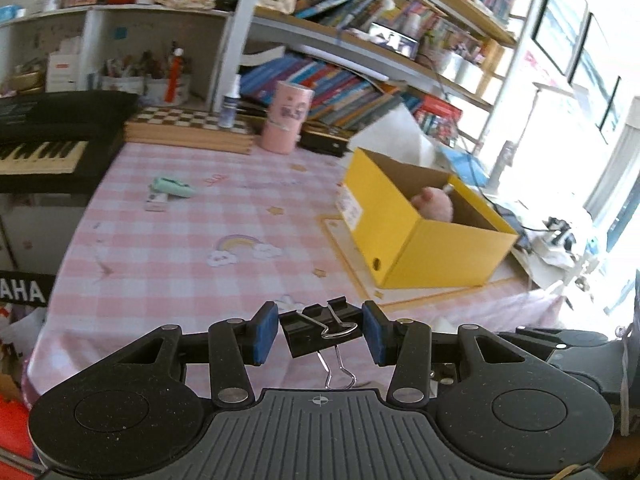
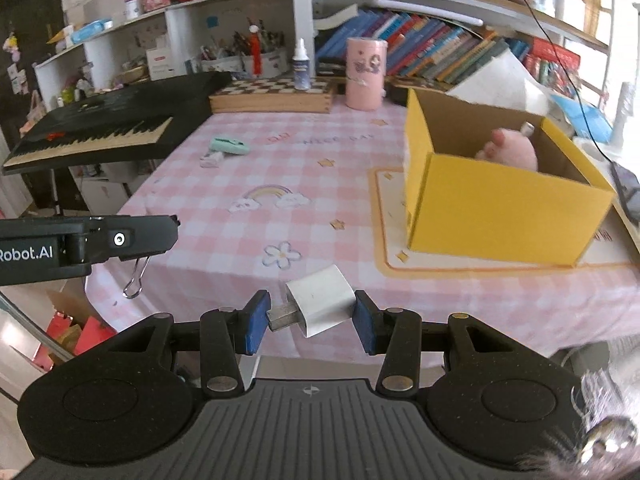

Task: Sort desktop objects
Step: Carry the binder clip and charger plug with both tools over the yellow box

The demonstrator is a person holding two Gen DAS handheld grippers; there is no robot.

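My left gripper (image 1: pixel 320 330) is shut on a black binder clip (image 1: pixel 320 330) with wire handles, held above the near edge of the pink checked tablecloth (image 1: pixel 180 232). My right gripper (image 2: pixel 310 314) is shut on a white USB charger plug (image 2: pixel 320 306). The left gripper (image 2: pixel 80 246) also shows at the left of the right wrist view, a wire handle hanging below it. An open yellow box (image 1: pixel 416 236) stands on a mat to the right and holds a pink plush (image 1: pixel 436 204); it also shows in the right wrist view (image 2: pixel 500 200). A mint-green item (image 1: pixel 174 187) lies at the far left.
A black keyboard (image 1: pixel 48 136) sits at the left. A checkered wooden board (image 1: pixel 188 128), a small bottle (image 1: pixel 229 104) and a pink canister (image 1: pixel 284 118) stand at the back, below bookshelves (image 1: pixel 360 92). A small white card (image 1: pixel 156 202) lies by the mint item.
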